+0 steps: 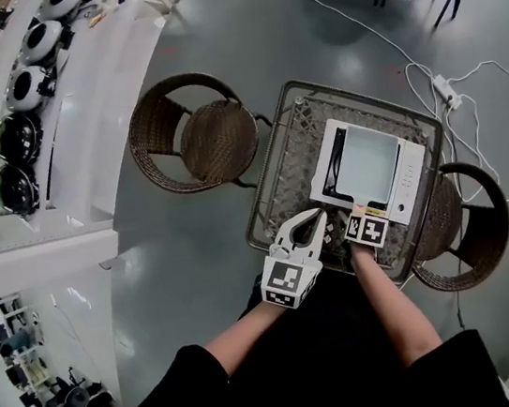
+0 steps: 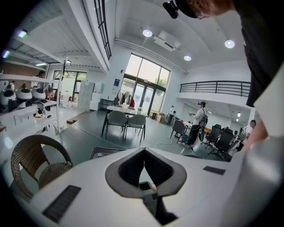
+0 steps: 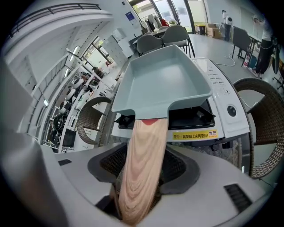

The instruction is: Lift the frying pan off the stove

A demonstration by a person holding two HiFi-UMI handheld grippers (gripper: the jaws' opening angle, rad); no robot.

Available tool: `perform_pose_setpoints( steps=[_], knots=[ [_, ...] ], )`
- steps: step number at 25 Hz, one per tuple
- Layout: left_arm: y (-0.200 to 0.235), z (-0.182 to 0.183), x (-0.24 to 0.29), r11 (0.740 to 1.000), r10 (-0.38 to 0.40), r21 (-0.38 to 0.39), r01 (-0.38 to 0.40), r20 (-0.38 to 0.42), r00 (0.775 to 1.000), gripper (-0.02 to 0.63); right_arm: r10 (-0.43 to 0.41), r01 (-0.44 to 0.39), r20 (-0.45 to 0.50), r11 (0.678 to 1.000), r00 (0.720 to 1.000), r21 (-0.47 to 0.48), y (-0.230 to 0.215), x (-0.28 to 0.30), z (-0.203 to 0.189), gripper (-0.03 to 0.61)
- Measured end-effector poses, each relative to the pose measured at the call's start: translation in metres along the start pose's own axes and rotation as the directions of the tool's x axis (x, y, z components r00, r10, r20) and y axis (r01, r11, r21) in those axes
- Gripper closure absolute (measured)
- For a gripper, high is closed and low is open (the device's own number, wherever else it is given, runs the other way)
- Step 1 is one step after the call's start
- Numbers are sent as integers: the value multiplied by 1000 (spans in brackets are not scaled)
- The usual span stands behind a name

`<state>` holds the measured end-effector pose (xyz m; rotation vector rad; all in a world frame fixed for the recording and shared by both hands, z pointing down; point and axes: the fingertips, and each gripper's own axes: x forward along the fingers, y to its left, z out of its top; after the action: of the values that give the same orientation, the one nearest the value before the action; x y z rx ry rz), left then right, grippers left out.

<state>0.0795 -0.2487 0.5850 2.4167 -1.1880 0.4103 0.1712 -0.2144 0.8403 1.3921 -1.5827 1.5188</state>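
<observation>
A grey square frying pan [image 1: 366, 167] [image 3: 162, 82] sits on a white tabletop stove [image 1: 412, 179] [image 3: 226, 106]. Its pale wooden handle [image 3: 144, 164] points toward me. My right gripper [image 1: 361, 218] [image 3: 142, 166] is tipped steeply down at the stove's front edge. Its jaws stand wide, with the handle lying between the ribbed pads, and dark gaps show on both sides. My left gripper [image 1: 312, 222] [image 2: 144, 170] hangs open and empty over the table's front, just left of the stove.
The stove stands on a small wicker-framed table [image 1: 280, 184]. One wicker chair [image 1: 192, 136] is to its left and another [image 1: 467, 232] is at its right. A white cable and power strip [image 1: 451, 88] lie on the floor behind. White shelving [image 1: 21, 100] runs along the left.
</observation>
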Motion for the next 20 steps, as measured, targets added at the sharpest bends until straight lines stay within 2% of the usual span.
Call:
perform_pose_setpoints(
  steps=[3, 6, 14, 20],
  knots=[
    [4, -1, -3, 1000, 14, -1, -14, -4, 1000, 600, 5, -5, 14, 999, 1000, 32, 0, 2, 1, 346],
    [10, -3, -7, 1000, 29, -6, -29, -8, 1000, 600, -1, -1, 23, 997, 1000, 78, -5, 4, 2, 436],
    [12, -9, -15, 999, 51, 14, -50, -23, 998, 600, 36, -38, 27, 996, 999, 75, -8, 5, 2, 445],
    [23, -11, -26, 997, 68, -23, -69, -7, 998, 600, 32, -35, 53, 998, 998, 59, -11, 2, 2, 454]
  ],
)
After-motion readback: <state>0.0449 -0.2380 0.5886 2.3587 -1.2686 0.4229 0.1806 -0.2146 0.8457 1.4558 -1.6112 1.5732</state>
